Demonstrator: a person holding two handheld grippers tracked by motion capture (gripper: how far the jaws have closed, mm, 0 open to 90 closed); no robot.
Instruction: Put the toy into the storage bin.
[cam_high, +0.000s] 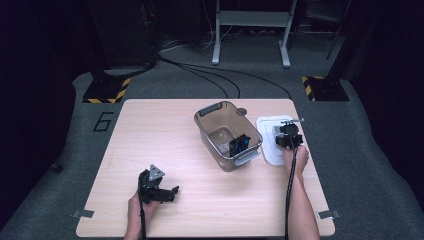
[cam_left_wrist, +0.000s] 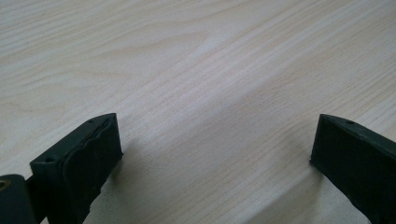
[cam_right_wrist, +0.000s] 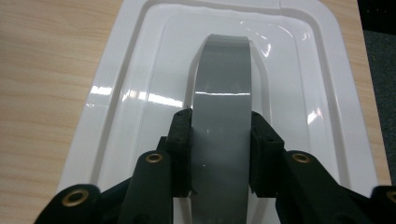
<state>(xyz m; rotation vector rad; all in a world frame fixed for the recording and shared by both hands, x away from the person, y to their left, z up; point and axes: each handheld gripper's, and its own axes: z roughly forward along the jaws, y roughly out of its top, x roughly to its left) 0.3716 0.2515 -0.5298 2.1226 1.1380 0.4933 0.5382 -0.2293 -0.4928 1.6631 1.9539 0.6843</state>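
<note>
right gripper (cam_right_wrist: 219, 154) pinching grey handle (cam_right_wrist: 222, 93) of white lid (cam_high: 267, 145), 3 o'clock of open bin (cam_high: 227, 135); lid not yet on. left gripper (cam_left_wrist: 215, 154) spread, idle at 7 o'clock.

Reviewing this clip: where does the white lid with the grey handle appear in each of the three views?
High view: the white lid lies flat on the table's right side, right of the clear bin, under the right gripper.
Left gripper view: not in it; bare wooden table between open fingers.
Right gripper view: the lid spans the picture, its grey handle clamped between the fingers.
Shared landmark: the light wood tabletop.
</note>
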